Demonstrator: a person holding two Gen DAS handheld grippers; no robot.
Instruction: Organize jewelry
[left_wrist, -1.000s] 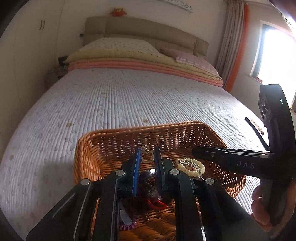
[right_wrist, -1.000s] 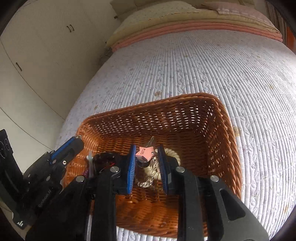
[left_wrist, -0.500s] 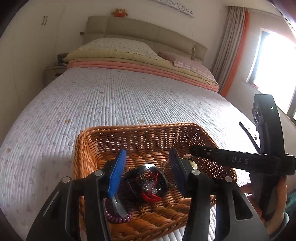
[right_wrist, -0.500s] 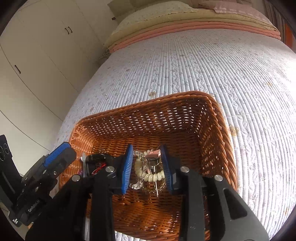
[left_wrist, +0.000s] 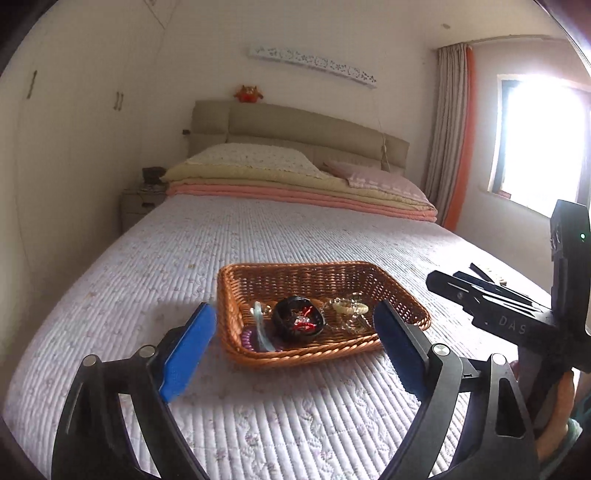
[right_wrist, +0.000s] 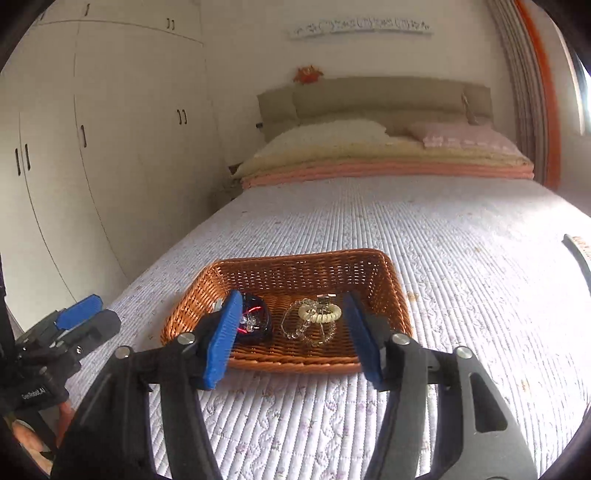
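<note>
A brown wicker basket (left_wrist: 258, 356) (right_wrist: 391, 280) sits on the quilted bed. It holds a black hair clip with red parts (left_wrist: 298, 322) (right_wrist: 256, 320), a cream bead bracelet (left_wrist: 350, 307) (right_wrist: 320, 314), a clear bead chain (right_wrist: 308, 334), a purple coil band (left_wrist: 248, 338) and a pale clip (left_wrist: 261, 325). My left gripper (left_wrist: 295, 347) is open and empty, pulled back in front of the basket. My right gripper (right_wrist: 293, 334) is open and empty, also in front of the basket; it shows at the right in the left wrist view (left_wrist: 480, 302).
The bed (left_wrist: 258, 236) runs back to folded blankets and pillows (left_wrist: 295, 177) by the headboard. A wardrobe (right_wrist: 92, 147) stands on the left, a window and curtain (left_wrist: 454, 147) on the right. A dark strap-like object (right_wrist: 578, 254) lies at the bed's right edge.
Both grippers opened wide, let their items drop into the basket, and drew back and up away from it. The basket now sits farther off in both views.
</note>
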